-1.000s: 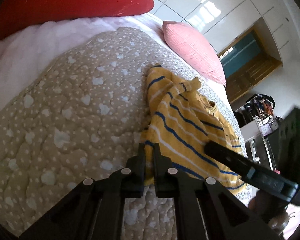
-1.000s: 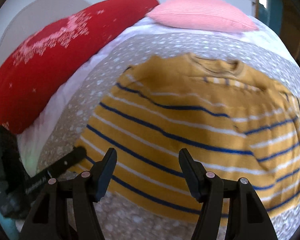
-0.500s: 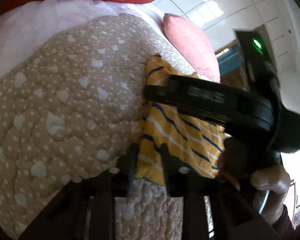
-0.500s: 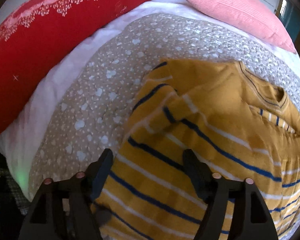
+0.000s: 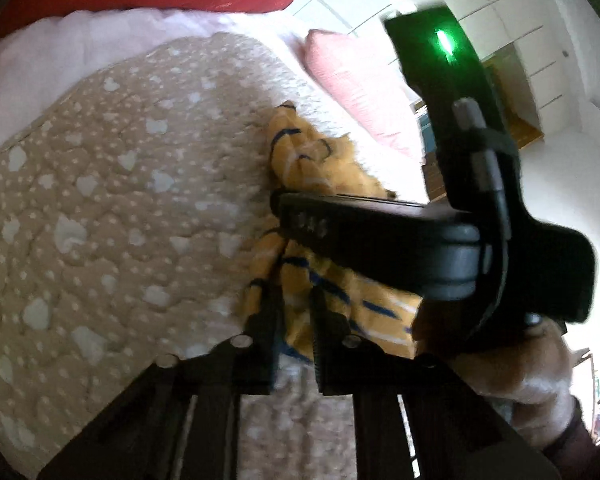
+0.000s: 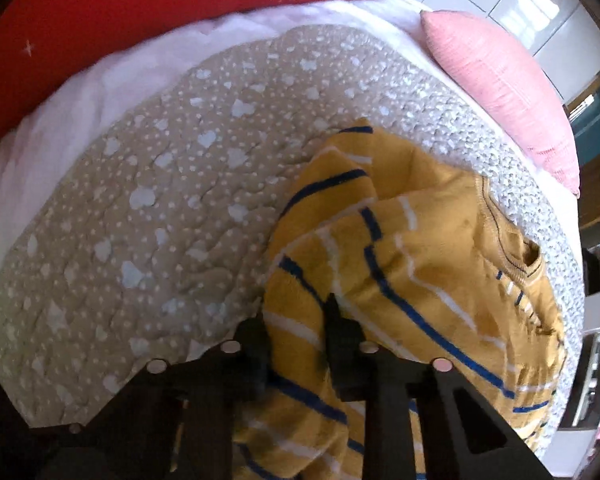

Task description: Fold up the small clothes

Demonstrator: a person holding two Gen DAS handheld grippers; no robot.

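Note:
A yellow sweater (image 6: 420, 248) with blue and white stripes lies bunched on a beige quilt (image 6: 160, 200). My right gripper (image 6: 296, 320) points steeply down at the sweater's left edge. Its jaws are closing, with a thick fold of cloth pinched between them. In the left wrist view my left gripper (image 5: 296, 308) is at the near hem of the sweater (image 5: 332, 172). Its jaws are closing on a strip of the fabric. One of the right gripper's black fingers (image 5: 340, 228) crosses just above it, held by a hand (image 5: 516, 364).
The quilt lies over a white sheet (image 6: 80, 92) on a bed. A red pillow (image 6: 140, 12) sits at the far left and a pink pillow (image 6: 500, 84) at the far right. White cupboards (image 5: 380, 12) stand behind the bed.
My right gripper swung left across the sweater to its left edge and closed on a fold, bunching the cloth. My left gripper loosened briefly, then closed again on the hem.

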